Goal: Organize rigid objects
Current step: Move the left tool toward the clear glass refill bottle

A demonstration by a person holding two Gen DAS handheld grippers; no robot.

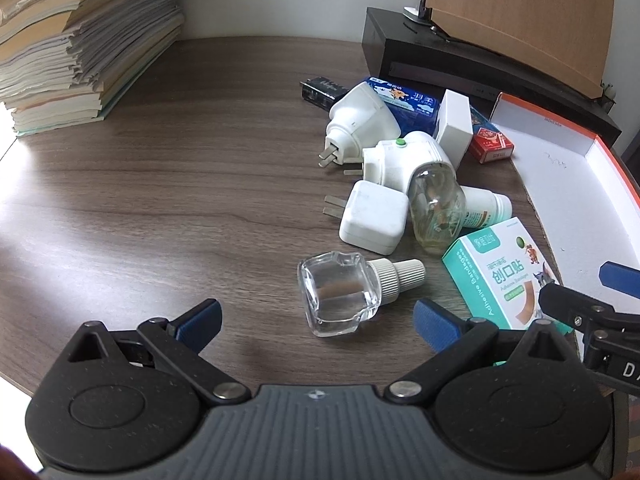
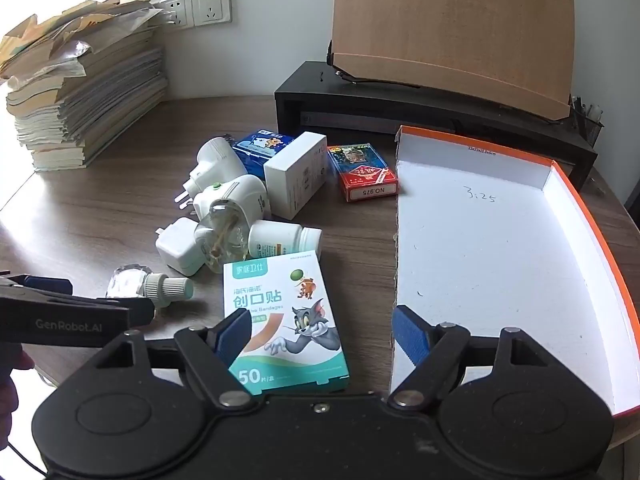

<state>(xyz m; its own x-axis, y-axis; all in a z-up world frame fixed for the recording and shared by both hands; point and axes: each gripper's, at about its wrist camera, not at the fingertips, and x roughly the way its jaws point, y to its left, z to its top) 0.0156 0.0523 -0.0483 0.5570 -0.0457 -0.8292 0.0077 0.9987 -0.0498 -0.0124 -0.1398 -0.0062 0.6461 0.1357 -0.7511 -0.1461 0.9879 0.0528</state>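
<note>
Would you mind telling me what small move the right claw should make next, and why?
Probably ease the open right claw forward and close on the bandage box: the box already lies between its spread fingers, nothing is held, and the orange-rimmed tray sits just to its right.

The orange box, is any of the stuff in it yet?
Not yet. The orange box shows only its bare white floor. Both hand-held grippers are open and hold nothing: the left one sits before the clear bottle, the right one over the bandage box. The plugs, cards and pill bottle wait on the table.
</note>
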